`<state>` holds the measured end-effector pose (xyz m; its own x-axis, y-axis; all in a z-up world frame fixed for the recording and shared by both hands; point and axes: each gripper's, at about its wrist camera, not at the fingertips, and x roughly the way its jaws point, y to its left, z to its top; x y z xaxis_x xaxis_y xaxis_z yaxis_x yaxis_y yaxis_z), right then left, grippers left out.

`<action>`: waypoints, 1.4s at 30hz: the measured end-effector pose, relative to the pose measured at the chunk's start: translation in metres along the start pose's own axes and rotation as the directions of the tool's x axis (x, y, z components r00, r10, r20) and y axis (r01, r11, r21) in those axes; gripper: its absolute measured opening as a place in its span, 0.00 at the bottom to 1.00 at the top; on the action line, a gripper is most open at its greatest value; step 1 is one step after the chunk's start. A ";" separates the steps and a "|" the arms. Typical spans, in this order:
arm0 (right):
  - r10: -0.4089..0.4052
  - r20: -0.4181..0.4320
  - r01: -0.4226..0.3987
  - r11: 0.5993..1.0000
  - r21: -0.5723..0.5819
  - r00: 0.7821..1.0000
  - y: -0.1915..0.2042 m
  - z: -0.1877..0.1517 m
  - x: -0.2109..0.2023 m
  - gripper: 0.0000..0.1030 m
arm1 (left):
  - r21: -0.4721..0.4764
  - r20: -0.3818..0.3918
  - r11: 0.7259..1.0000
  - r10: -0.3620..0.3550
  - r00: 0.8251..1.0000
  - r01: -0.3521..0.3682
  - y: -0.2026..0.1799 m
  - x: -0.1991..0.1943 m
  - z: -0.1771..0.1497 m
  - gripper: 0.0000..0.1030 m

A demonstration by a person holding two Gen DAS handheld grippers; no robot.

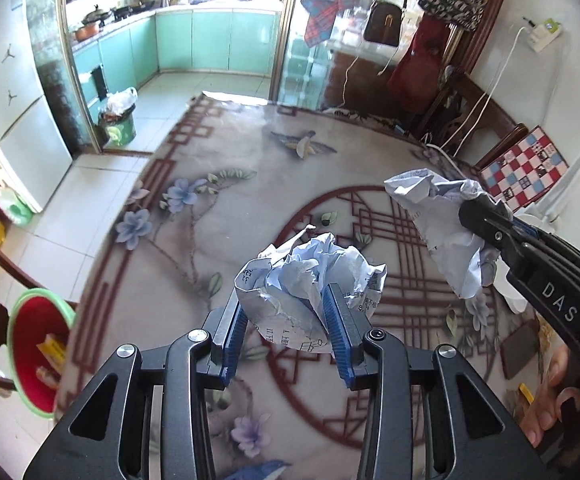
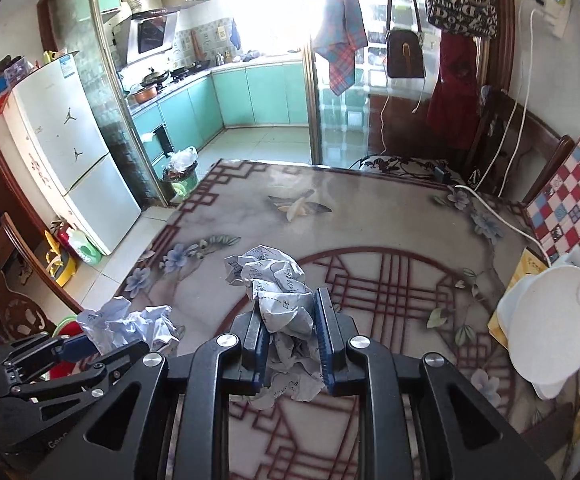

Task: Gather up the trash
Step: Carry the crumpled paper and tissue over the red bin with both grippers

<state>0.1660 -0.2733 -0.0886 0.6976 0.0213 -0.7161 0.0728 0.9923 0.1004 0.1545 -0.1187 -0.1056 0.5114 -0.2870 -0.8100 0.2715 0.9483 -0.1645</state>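
Paper ball (image 1: 310, 292) in the left wrist view sits clenched between the blue pads (image 1: 336, 320) of our left gripper (image 1: 286, 320), lifted over the flowered table (image 1: 218, 216), so we judge we should keep the squeeze steady and carry it down-left toward the red bin (image 1: 38, 344) just off the table edge; it is a loose, springy wad of white sheet with printed characters. In the right wrist view our right gripper (image 2: 290, 336) is likewise clamped on a 2nd crumpled paper wad (image 2: 278, 292), grey-white and printed, hanging above the table, and we should hold it firmly so that the loose folds do not slip out.
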 end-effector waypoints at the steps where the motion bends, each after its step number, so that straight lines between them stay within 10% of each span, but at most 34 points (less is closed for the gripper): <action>1: -0.007 0.007 0.007 1.000 0.001 1.000 0.006 -0.002 -0.009 0.18 | 0.001 0.017 1.000 -0.003 1.000 0.003 0.004 -0.009 -0.003 0.35; 42: -0.102 0.112 0.108 0.993 -0.052 0.988 0.212 -0.032 -0.132 0.18 | -0.021 0.162 0.998 -0.061 0.985 0.065 0.160 -0.111 -0.032 0.35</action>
<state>0.0664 -0.0621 0.0046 0.7623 -0.0936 -0.6404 0.1108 0.9938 -0.0133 0.1148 0.0696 -0.0597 0.6192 -0.3625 -0.6966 0.2874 0.9302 -0.2285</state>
